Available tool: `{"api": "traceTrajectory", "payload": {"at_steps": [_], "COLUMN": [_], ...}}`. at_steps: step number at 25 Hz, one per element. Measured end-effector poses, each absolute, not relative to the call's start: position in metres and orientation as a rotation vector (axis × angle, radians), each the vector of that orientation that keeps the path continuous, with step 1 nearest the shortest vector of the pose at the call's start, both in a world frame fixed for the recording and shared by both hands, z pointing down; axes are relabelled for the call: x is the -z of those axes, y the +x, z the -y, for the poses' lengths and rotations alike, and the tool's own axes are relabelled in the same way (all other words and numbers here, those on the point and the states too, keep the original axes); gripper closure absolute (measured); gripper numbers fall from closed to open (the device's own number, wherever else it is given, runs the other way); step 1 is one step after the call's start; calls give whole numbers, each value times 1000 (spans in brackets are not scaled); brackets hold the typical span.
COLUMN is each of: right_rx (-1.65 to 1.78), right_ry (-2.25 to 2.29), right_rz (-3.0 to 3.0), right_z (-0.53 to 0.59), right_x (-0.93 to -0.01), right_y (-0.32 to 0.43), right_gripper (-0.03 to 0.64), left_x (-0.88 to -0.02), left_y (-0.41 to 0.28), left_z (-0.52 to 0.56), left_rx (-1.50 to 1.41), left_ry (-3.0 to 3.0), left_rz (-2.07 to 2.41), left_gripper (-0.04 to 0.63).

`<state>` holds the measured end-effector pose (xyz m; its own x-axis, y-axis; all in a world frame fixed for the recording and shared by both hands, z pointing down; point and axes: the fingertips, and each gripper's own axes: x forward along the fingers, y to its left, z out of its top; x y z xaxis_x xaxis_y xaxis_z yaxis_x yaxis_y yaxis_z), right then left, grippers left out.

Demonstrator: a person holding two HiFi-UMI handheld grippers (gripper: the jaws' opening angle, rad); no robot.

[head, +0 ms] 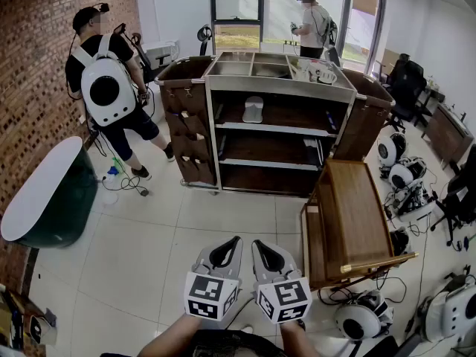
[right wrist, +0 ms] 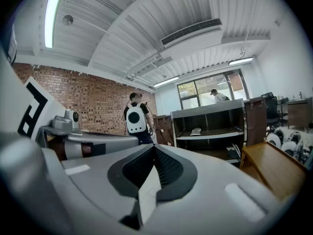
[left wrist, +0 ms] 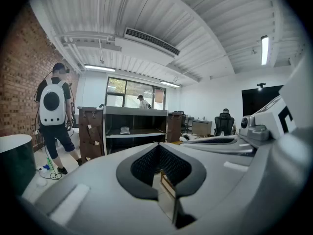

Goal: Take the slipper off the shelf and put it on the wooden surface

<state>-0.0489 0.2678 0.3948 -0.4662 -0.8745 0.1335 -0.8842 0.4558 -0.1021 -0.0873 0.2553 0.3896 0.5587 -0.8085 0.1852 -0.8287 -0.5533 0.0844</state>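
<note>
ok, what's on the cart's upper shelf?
One white slipper, lying left of centre on the upper shelf. The rest of the shelf looks bare. Its back is in shadow, so anything there can't be made out.

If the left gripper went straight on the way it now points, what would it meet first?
Nothing close. Beyond the left gripper the way looks free over pale tiled floor, then probably the dark shelf cart with the grey metal frame; depth is unclear.
</note>
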Motion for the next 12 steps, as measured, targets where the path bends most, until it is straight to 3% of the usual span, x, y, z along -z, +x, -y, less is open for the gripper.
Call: {"api": "traceTrajectory", "payload": {"at_steps": [12], "right_rx": [-228], "right_ry": [1558], "right_rz": [2635], "right_z": [-214], "right_x": [-400], "right_y": [-51], "right_gripper": [617], "left_x": [-402], "left_y": [-84], "left_z": [-204], "left_rx": [-205], "left_ry": [2608], "left_rz": [1391], "left_gripper": [591]}}
